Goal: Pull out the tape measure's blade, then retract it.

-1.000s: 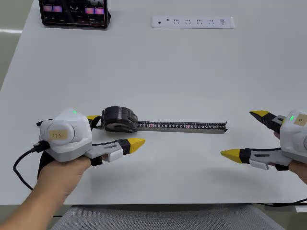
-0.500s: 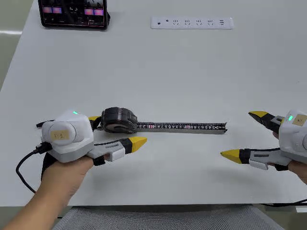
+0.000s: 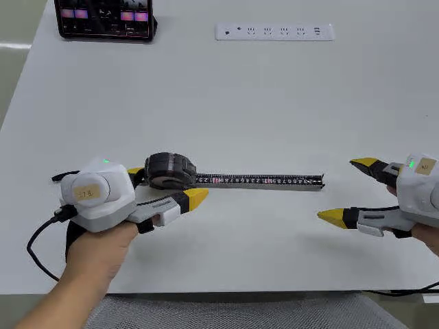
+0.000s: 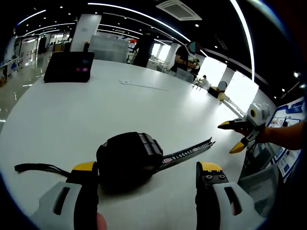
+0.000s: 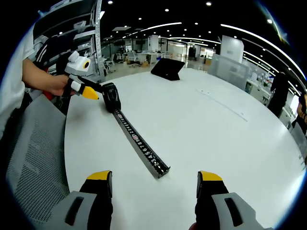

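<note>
A black tape measure [image 3: 169, 171] lies on the white table, its blade [image 3: 260, 181] drawn out to the right and lying flat. My left gripper [image 3: 165, 184] is open, one yellow-tipped jaw on each side of the case without pressing it. The left gripper view shows the case [image 4: 128, 155] between the left gripper's [image 4: 147, 166] jaws, nearer the left one, and the blade [image 4: 187, 152] running away. My right gripper [image 3: 346, 190] is open with nothing in it, a short way right of the blade's end [image 3: 321, 181]. In the right gripper view, the blade end [image 5: 160, 170] sits just ahead of the right gripper [image 5: 154, 175].
A white power strip [image 3: 274, 31] and a dark tablet with a lit screen [image 3: 106, 17] sit at the table's far edge. The tape's wrist strap [image 4: 36, 167] trails left of the case. A mesh chair [image 3: 240, 312] is below the table's near edge.
My left gripper has crept slightly closer in around the case. The right gripper has barely shifted. The tape measure and blade lie as before.
</note>
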Available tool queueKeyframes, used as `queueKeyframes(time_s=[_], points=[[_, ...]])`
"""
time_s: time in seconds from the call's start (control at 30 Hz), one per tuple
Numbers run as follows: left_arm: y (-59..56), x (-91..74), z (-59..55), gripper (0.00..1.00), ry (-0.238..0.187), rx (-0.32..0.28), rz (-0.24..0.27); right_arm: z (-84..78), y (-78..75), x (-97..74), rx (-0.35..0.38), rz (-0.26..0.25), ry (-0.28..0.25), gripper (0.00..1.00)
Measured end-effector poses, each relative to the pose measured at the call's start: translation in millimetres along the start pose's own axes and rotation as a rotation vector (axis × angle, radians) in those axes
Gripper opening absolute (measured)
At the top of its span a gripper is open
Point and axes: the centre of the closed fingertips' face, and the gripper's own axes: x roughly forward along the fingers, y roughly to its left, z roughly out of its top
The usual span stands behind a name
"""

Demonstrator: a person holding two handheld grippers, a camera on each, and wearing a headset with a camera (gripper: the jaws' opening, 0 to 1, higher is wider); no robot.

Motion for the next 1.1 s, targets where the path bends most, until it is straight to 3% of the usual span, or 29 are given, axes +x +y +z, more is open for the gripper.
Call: queueKeyframes(time_s=[0.17, 0.27, 0.37, 0.7, 1.1], points=[[1.3, 3.6, 0.7, 0.8, -0.003, -0.023, 0.035, -0.5, -4.7, 2.1, -0.039, 0.022, 0.027, 0.64], [3.2, 4.2, 3.5, 0.79, -0.025, -0.078, 0.055, 0.4, -5.8, 4.7, -0.057, 0.037, 0.039, 0.63], [5.7, 4.5, 4.1, 0.77, -0.028, -0.092, 0.072, 1.1, -6.5, 7.7, -0.072, 0.049, 0.048, 0.62], [11.0, 9.3, 4.7, 0.73, -0.027, -0.117, 0.144, 1.0, -9.4, 14.4, -0.126, 0.092, 0.086, 0.58], [19.0, 14.8, 2.3, 0.69, -0.018, -0.098, 0.244, 0.2, -15.5, 20.8, -0.167, 0.135, 0.117, 0.49]])
